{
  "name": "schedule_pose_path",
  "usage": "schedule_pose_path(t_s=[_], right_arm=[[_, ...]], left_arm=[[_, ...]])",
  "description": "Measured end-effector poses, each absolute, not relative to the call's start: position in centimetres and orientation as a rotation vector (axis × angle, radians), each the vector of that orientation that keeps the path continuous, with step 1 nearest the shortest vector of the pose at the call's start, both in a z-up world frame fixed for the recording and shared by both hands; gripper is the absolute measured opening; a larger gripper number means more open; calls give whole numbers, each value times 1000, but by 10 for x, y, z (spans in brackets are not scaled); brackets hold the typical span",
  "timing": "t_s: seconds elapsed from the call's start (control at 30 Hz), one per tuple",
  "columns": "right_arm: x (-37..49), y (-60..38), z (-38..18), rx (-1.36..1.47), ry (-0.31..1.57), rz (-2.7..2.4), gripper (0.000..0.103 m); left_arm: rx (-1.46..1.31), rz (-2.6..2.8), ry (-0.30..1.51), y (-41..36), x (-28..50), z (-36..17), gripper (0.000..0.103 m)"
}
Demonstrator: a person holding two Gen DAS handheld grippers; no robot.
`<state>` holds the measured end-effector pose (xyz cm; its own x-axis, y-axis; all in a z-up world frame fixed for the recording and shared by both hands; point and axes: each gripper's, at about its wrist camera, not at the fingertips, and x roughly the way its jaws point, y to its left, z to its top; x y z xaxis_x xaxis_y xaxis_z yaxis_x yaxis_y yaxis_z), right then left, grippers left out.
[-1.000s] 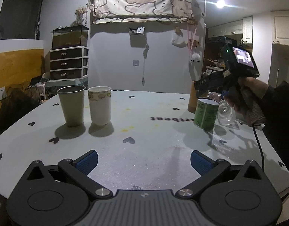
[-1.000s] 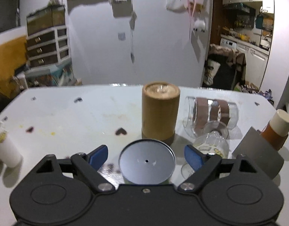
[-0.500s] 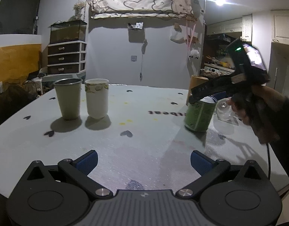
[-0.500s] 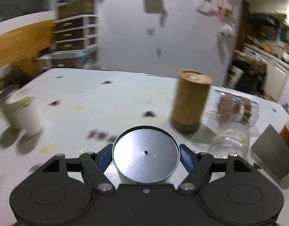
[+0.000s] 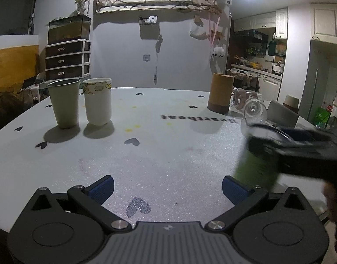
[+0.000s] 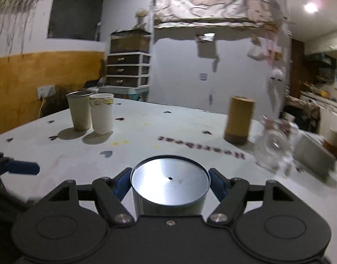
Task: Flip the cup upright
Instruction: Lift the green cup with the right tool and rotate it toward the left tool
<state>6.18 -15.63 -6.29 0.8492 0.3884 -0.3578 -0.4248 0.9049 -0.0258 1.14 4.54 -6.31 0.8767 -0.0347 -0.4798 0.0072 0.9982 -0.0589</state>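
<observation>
A white table point(image 5: 159, 154) with printed black hearts fills both views, under a grey wall with a drawer unit point(image 5: 67, 59) beside it. The right gripper point(image 6: 169, 182) has its jaws clenched on the green cup point(image 6: 169, 189), base up, near the table's front edge. The left gripper point(image 5: 167, 189) hangs released over bare table. Far from the cup, near the table's left edge, stand a steel cup point(image 5: 64, 103) and paper cup point(image 5: 97, 101).

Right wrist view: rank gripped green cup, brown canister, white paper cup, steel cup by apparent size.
1. green cup, nearest the camera, so inflated
2. brown canister
3. white paper cup and steel cup: too alike to rank
</observation>
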Motion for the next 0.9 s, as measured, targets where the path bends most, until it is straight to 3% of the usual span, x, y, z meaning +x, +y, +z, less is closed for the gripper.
schedule_pose_path(t_s=[0.37, 0.9], right_arm=[[61, -180, -56, -31, 399, 406, 75], [51, -139, -39, -34, 423, 548, 75]], left_arm=[[-69, -160, 503, 31, 17, -67, 103], [-68, -170, 525, 28, 49, -83, 103]])
